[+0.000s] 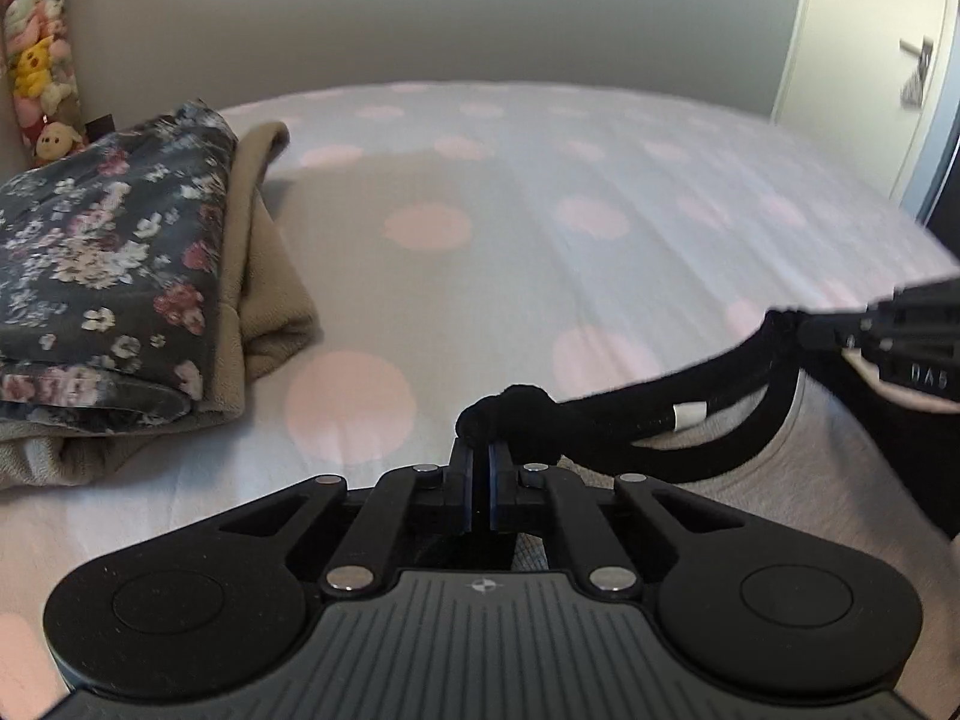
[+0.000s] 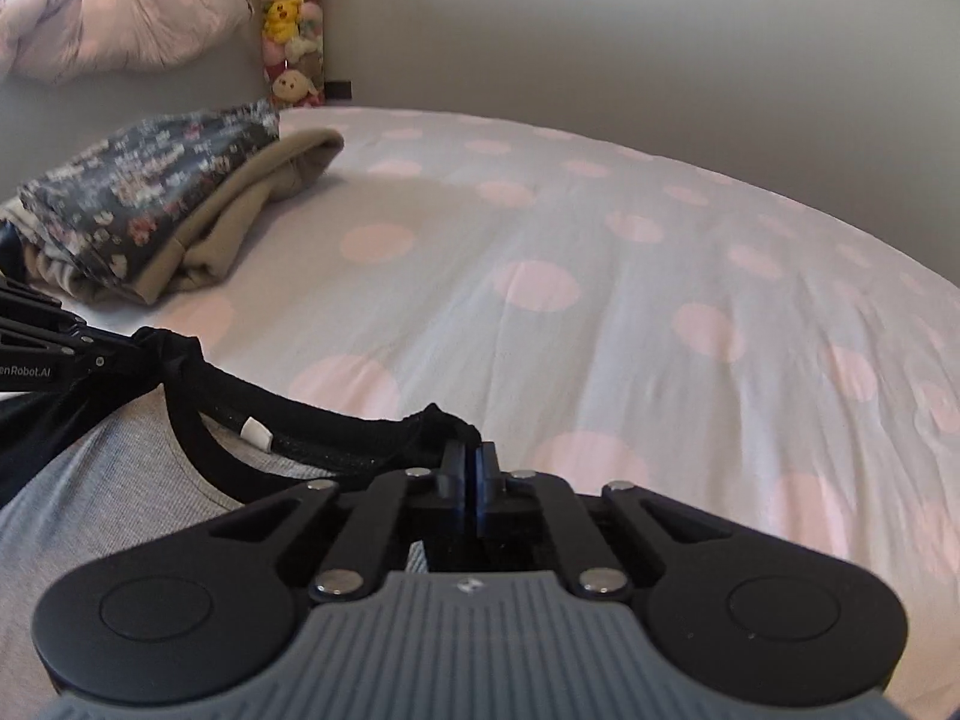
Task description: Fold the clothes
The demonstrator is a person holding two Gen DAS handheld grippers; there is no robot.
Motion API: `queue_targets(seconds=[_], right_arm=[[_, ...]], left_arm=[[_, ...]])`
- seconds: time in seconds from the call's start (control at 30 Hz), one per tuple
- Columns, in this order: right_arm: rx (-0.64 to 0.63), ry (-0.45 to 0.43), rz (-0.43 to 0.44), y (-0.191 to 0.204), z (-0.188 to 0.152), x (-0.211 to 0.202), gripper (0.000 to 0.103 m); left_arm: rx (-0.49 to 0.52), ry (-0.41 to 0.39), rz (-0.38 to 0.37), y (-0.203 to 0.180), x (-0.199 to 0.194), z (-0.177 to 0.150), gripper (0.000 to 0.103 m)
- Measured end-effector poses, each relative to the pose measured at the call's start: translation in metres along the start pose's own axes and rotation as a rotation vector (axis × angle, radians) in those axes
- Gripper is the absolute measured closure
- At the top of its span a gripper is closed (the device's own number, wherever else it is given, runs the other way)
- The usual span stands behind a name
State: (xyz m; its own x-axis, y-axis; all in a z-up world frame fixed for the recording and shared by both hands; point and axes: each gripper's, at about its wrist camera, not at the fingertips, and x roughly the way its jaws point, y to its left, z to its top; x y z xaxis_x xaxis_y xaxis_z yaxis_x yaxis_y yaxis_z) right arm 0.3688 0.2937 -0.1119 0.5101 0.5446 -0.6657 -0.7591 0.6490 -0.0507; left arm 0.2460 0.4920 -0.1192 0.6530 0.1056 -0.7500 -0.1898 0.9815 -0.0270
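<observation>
On the polka-dot bed [image 2: 660, 276] two garments already sit folded and stacked: a dark floral piece [image 1: 102, 252] on top of a tan one [image 1: 270, 300], which sticks out beyond it on the side facing the open sheet. That stack looks finished to me, so part of the job is behind us.

Nearer the person than the stack lies the piece now in hand, a grey top with a black neckband [image 2: 108, 480]. It is spread over the sheet well apart from the stack, and only its collar end shows in either view, so I cannot say whether any fold has gone into it yet. From what shows, it seems unfolded.

Both tools have hold of the neckband. The left gripper [image 1: 480, 456] has its fingers pinched tight on a bunched bit of the black trim at the collar end nearer the stack. The right gripper [image 2: 472, 462] is clamped just as narrowly on the end farther from the stack, with the band and its small white tag [image 2: 257, 433] stretched between the two.

My guess is that this is the start of the third garment: the shoulders are gripped, and the lifting, smoothing, folding and placing on the stack are all yet to come.
</observation>
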Motion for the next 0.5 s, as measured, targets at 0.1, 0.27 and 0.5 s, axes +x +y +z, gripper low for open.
queue_targets(seconds=[0.1, 0.27, 0.5], right_arm=[[-0.001, 0.047, 0.001, 0.002, -0.008, 0.021, 0.099], [0.032, 0.108, 0.014, 0.000, -0.020, 0.037, 0.092], [0.087, 0.116, 0.026, -0.010, -0.022, -0.013, 0.072]], left_arm=[[0.001, 0.058, 0.007, 0.001, 0.019, -0.006, 0.099], [0.011, 0.075, 0.007, 0.001, 0.023, -0.015, 0.086], [-0.015, 0.068, 0.048, 0.004, -0.035, -0.032, 0.048]])
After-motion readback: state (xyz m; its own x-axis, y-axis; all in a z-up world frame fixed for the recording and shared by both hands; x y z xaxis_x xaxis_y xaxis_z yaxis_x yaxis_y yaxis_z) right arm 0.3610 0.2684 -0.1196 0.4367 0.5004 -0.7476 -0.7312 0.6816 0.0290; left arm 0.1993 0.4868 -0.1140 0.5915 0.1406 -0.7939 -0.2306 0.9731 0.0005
